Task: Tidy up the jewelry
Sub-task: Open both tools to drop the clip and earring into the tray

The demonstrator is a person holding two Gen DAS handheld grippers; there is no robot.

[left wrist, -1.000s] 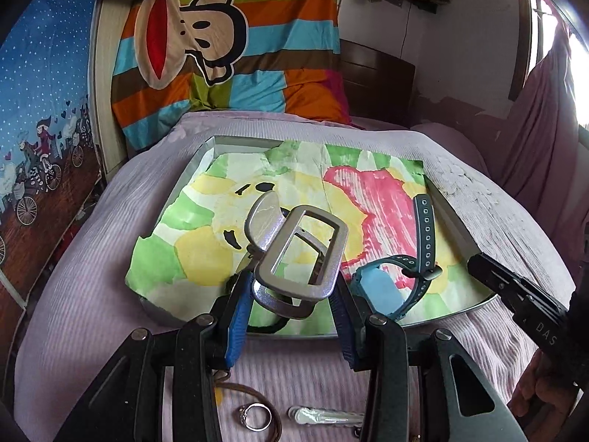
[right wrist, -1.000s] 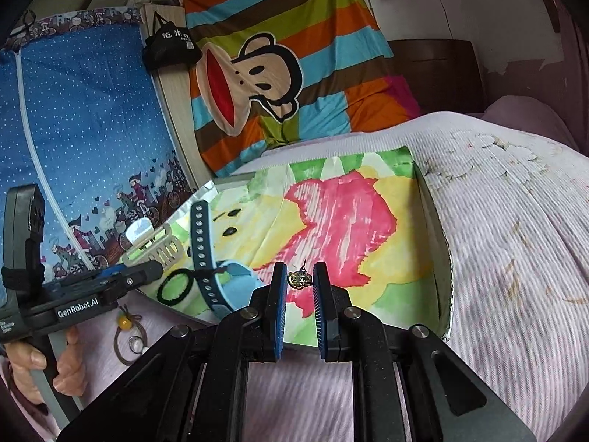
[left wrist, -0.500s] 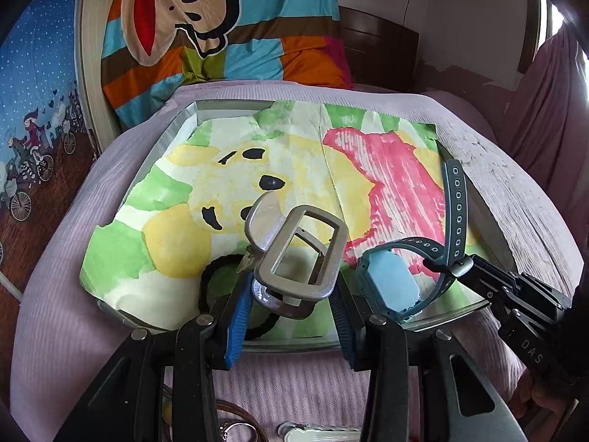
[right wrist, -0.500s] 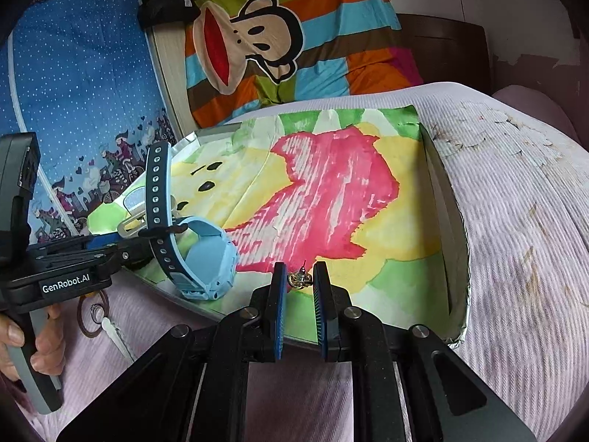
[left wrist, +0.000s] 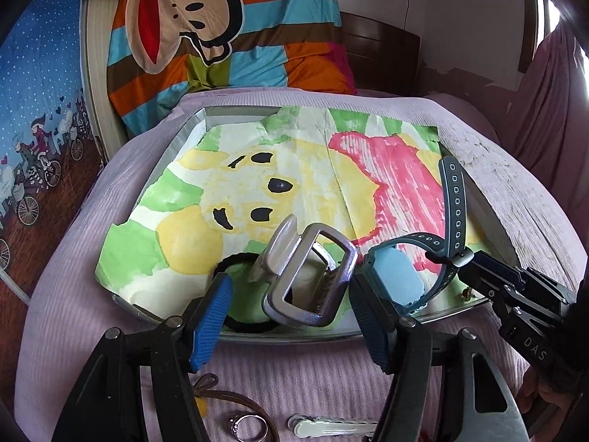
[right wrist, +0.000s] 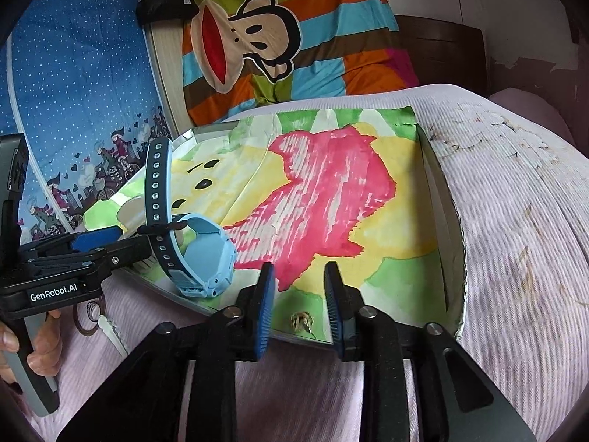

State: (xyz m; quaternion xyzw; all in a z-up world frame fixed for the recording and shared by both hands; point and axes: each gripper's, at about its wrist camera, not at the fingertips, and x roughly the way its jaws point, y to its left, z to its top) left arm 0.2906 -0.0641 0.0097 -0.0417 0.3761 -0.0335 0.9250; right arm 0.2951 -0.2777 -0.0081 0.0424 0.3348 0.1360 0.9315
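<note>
A foil tray lined with a colourful painted paper lies on the pink bedcover. My left gripper hovers at the tray's near edge with its jaws opening. The silver hair clip lies between them on a black hair tie, and the pads are clear of it. A blue watch stands just to its right. My right gripper is also opening, and a small gold earring lies on the tray under the gap, untouched. The watch and left gripper show at left.
On the bedcover in front of the tray lie a ring, a white hair clip and a brown cord. A striped monkey blanket is piled behind the tray. A person's hand holds the left gripper's handle.
Both grippers closed in on the tray's near edge, then their jaws spread. The silver clip left the left pads and the earring dropped from the right pads onto the tray.
</note>
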